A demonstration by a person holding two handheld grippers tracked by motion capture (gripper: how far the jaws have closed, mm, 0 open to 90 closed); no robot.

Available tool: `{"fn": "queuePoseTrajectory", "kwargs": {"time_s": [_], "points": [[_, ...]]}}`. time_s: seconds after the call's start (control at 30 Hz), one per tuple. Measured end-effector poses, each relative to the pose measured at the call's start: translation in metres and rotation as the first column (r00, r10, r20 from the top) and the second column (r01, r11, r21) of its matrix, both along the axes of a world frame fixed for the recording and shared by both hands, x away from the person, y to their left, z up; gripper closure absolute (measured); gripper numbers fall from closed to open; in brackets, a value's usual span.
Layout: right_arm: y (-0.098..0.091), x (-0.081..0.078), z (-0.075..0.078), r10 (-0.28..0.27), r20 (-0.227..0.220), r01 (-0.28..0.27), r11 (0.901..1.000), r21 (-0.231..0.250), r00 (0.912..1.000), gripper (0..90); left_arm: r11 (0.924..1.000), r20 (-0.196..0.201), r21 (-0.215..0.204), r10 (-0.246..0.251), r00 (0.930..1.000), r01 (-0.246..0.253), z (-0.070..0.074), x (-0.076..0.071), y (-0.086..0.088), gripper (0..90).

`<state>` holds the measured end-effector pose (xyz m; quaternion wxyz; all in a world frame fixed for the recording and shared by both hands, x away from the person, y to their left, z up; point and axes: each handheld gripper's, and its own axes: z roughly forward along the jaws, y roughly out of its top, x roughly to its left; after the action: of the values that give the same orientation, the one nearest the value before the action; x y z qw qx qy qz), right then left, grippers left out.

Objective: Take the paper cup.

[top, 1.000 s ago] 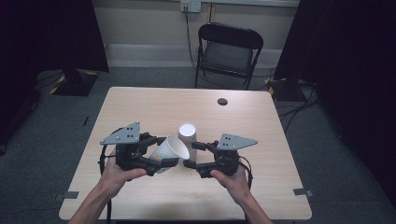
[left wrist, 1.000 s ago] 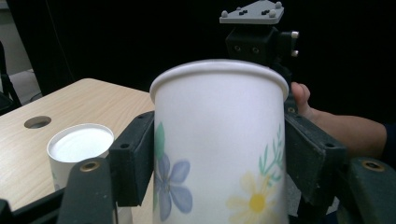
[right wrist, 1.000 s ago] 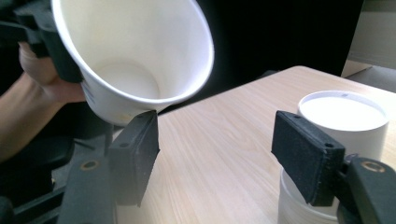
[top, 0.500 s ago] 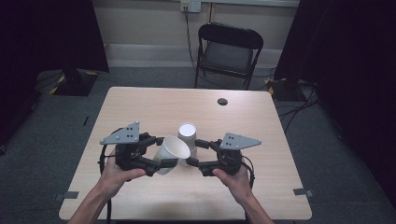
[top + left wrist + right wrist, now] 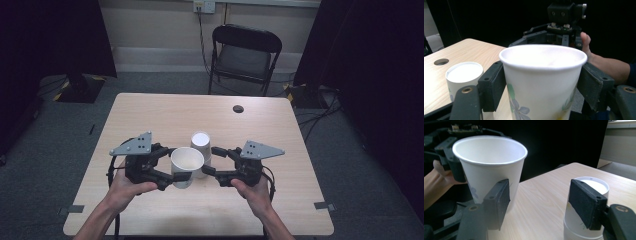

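Holding: left gripper (image 5: 169, 172) has the upright paper cup (image 5: 187, 165) between its jaws, near centre of the worktop (image 5: 150, 115); in the left gripper view both pads sit against the cup walls (image 5: 541, 82).
Left gripper state: jaws have just been opening, cup is between them, pads look in contact; grip loosening, judged.
Right gripper state: right gripper (image 5: 214, 161) open, nothing clamped; its jaws have just been closing a little.
Right gripper position: in the right gripper view one pad is just beside the upright cup (image 5: 490, 167), the other in front of the upside-down cups (image 5: 586, 205); contact cannot be told.
Second item: upside-down white cup stack (image 5: 201, 145), on the worktop just beyond the upright cup, between the two grippers.
Other: small round hole (image 5: 238, 108) at far side of worktop; folding chair (image 5: 245, 55) beyond it.
Progress: judged mid-way; one cup is separated and upright, the stack is untouched by a firm grip.
Left to do: release or hand over the upright cup, then deal with the stack.
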<state>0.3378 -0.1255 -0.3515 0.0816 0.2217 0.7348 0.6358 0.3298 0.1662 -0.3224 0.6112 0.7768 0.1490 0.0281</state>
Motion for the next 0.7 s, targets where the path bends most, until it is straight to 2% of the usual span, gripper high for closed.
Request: {"fn": "queuePoseTrajectory", "kwargs": {"time_s": [0.23, 0.7], "points": [[-0.0027, 0.0010, 0.0005, -0.008, -0.004, 0.008, 0.9999, 0.015, 1.0000, 34.5, 1.0000, -0.007, 0.002, 0.004, 1.0000, -0.004, -0.0023, 0.0004, -0.0021, 27.9], [0.0004, 0.0010, -0.0012, -0.008, -0.009, 0.008, 1.0000, 0.001, 0.9999, 35.0, 1.0000, -0.009, 0.009, 0.001, 1.0000, -0.001, -0.0045, 0.0006, -0.0049, 25.9]]}}
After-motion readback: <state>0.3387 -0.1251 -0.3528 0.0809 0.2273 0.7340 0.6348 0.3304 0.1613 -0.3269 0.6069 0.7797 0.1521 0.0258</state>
